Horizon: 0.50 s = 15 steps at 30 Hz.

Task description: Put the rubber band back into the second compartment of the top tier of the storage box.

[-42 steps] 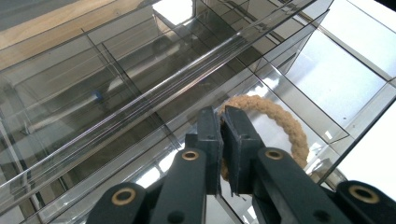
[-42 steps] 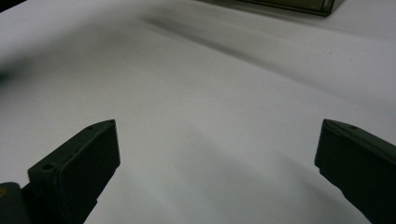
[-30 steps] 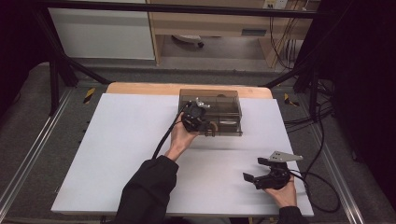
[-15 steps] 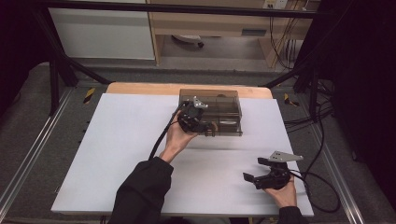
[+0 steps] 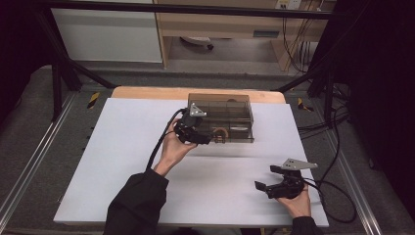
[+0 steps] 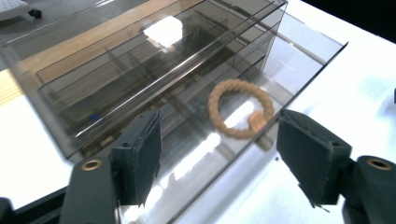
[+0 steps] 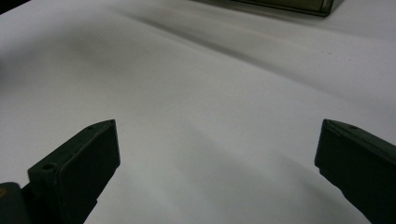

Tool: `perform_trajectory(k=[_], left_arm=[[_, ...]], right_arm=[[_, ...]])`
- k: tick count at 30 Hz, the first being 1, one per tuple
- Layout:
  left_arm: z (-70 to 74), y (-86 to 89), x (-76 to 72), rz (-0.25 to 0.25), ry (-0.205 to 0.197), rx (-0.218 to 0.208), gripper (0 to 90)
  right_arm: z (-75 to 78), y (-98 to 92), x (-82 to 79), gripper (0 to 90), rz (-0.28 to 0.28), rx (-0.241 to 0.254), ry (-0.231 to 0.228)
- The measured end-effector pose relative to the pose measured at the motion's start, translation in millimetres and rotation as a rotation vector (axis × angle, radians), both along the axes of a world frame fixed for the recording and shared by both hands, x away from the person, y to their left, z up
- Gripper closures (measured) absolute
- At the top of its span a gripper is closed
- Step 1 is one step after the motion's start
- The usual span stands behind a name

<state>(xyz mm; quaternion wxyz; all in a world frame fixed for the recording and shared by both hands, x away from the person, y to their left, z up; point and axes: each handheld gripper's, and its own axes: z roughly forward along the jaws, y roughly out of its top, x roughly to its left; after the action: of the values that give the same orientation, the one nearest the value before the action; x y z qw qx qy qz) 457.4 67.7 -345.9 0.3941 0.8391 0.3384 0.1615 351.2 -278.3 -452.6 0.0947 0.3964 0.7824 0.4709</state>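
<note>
Rope ring (image 6: 240,108) lies in the drawer (image 6: 299,70) before your left tool (image 6: 219,154), jaws wide, empty; likely next, close on it. Right tool (image 5: 281,183) idles open, empty, well apart from the drawer.

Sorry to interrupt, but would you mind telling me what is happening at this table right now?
A person is working with a gripper in each hand. The left gripper is at the front of a smoky clear plastic box, jaws open, with a braided tan ring lying in the box just ahead of them. The right gripper is open too, over the white table near the front edge, holding nothing.
</note>
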Motion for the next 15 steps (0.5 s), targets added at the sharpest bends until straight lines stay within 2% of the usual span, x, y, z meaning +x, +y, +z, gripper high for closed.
perform_trajectory(k=[3, 6, 15], left_arm=[[-1.5, 9.6, -5.3, 0.007, -0.004, 0.0, 25.4], [-3.7, 19.8, -10.3, 0.014, -0.007, -0.017, 23.0], [-13.2, 50.6, -23.3, 0.041, -0.035, -0.013, 13.6]], right_arm=[[0.0, 0.1, 0.0, 0.7, -0.001, 0.0, 0.001], [-0.1, 0.1, 0.0, 0.7, 0.0, 0.0, 0.0], [-0.2, 0.3, 0.0, 0.7, -0.001, 0.0, 0.004]])
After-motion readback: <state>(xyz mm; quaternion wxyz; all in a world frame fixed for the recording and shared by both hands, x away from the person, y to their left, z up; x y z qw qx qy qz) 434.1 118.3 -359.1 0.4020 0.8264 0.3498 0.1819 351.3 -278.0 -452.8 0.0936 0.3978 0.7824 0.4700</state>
